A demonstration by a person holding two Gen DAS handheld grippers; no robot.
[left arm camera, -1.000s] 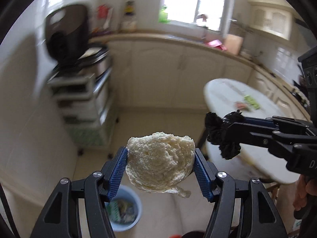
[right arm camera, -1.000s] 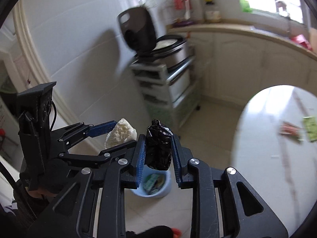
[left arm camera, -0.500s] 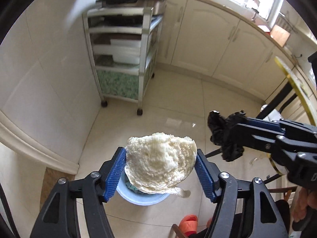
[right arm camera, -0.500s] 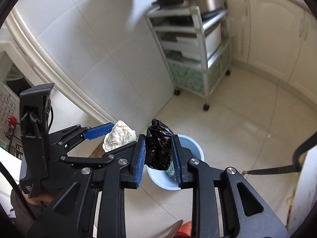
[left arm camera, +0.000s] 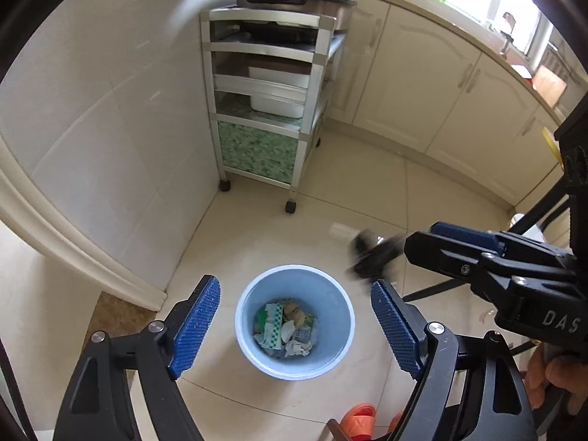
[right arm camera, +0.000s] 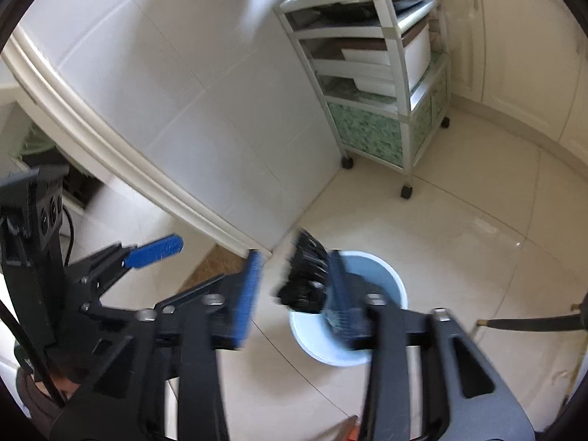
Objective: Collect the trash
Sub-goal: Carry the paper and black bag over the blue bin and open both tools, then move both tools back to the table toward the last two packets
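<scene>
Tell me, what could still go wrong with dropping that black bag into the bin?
The black bag looks to be leaving the opening right gripper near the bin's rim, so it might land on the floor. It also sits against one finger and may cling there.

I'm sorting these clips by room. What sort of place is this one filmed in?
Most likely a home kitchen. Cream base cabinets run under a counter below a window, a wheeled metal rack holds trays with a cooker on top, and a small blue waste bin with scraps in it stands on the tiled floor.
</scene>
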